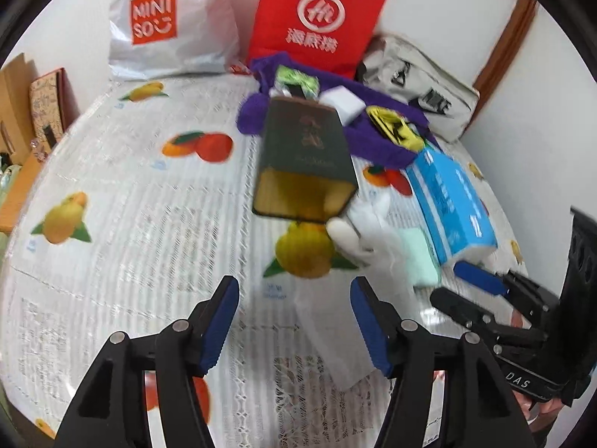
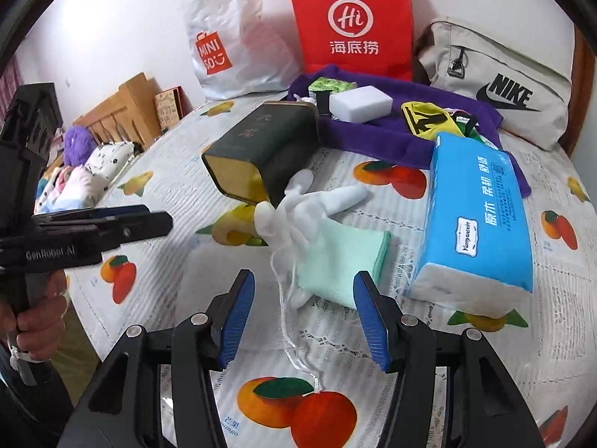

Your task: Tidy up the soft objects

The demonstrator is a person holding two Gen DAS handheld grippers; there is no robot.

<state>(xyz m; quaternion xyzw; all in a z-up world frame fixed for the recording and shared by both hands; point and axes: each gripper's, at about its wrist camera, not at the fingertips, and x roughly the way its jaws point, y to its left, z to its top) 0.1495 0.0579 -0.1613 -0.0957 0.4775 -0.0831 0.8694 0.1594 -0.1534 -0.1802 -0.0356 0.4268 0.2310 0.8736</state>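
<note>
Both our tongs, left tongs (image 1: 294, 321) and right tongs (image 2: 304, 317), are open and empty. The white rubber glove (image 2: 298, 205) and mint green cloth (image 2: 343, 261) lie unsorted mid-bed.

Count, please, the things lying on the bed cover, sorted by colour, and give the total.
Red: 1, the paper bag
White: 3, the plastic bag, the sponge block, the glove
Beige: 1, the Nike bag
Purple: 1, the towel
Dark green: 1, the tin
Blue: 1, the tissue pack
Mint: 1, the cloth
Total: 9
</note>
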